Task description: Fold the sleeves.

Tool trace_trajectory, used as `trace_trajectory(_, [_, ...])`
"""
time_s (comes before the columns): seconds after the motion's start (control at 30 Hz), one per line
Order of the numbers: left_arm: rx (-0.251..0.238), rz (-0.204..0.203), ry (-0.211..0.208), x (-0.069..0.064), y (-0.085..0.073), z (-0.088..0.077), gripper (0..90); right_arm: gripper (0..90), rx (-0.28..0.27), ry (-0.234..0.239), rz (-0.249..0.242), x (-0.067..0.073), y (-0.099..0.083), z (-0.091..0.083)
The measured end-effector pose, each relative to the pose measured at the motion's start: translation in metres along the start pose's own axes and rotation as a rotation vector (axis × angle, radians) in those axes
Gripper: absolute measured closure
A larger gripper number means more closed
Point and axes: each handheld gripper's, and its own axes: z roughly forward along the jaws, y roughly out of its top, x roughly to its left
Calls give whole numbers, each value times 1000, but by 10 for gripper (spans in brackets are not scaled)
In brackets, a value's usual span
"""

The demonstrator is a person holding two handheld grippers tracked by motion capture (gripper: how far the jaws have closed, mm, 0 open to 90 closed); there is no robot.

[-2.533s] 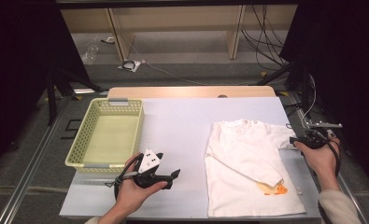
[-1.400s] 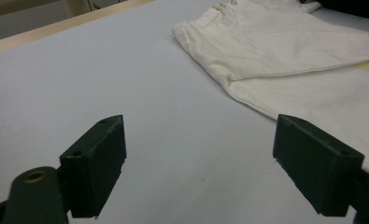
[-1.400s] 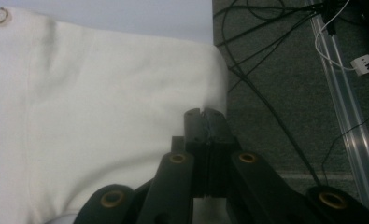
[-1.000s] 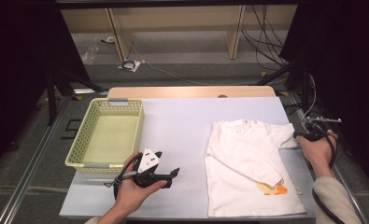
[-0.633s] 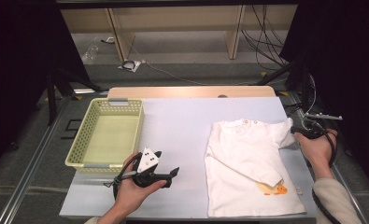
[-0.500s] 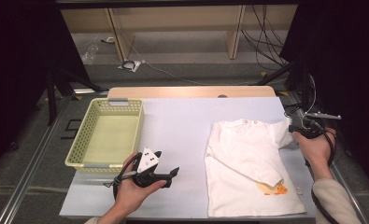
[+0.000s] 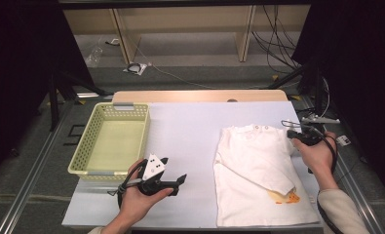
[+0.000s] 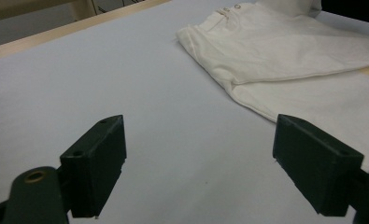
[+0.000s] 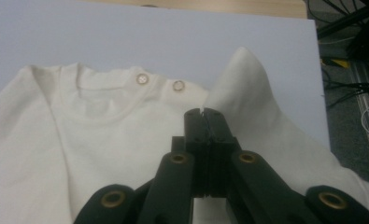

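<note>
- the right gripper (image 7: 293,135) is seen at the right edge of the table, its jaws pressed together on a fold of the white shirt's sleeve (image 9: 240,84); in the right gripper view (image 9: 204,113) the cloth is drawn up into a peak just beyond the closed tips.
- the left gripper (image 7: 173,183) is held near the front edge of the table, its jaws spread wide with nothing between them; in the left gripper view (image 8: 215,172) only bare table surface is seen between the two black jaws.
- the table (image 7: 195,122) is covered by a pale sheet, with a strip of wood shown along its far edge.
- the white shirt (image 7: 258,175) is laid flat on the right half of the table, neck toward the far side, one sleeve folded across its front; in the left gripper view (image 8: 285,51) it is seen well beyond the jaws.
- the yellow-green basket (image 7: 85,156) is placed on the left part of the table, well apart from the shirt and just beside the left hand.
- an orange and yellow print (image 7: 286,197) is shown near the shirt's lower hem.
- two small round snaps (image 9: 142,79) are seen side by side on the shirt's shoulder, next to the neckline.
</note>
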Motion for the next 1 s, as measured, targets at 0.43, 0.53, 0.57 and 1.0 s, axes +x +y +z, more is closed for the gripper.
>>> trace_trajectory(0.43, [0, 0, 0, 0, 0, 0, 174, 900, 81, 77, -74, 33, -3, 18])
trace_trajectory(0.53, [-1, 1, -1, 0, 0, 0, 174, 899, 97, 86, -79, 36, -5, 23])
trace_trajectory(0.57, [-1, 2, -1, 0, 0, 0, 174, 899, 104, 85, -80, 37, -6, 25])
trace_trajectory(1.0, [0, 1, -2, -1, 0, 0, 174, 775, 182, 145, -70, 35, -17, 37])
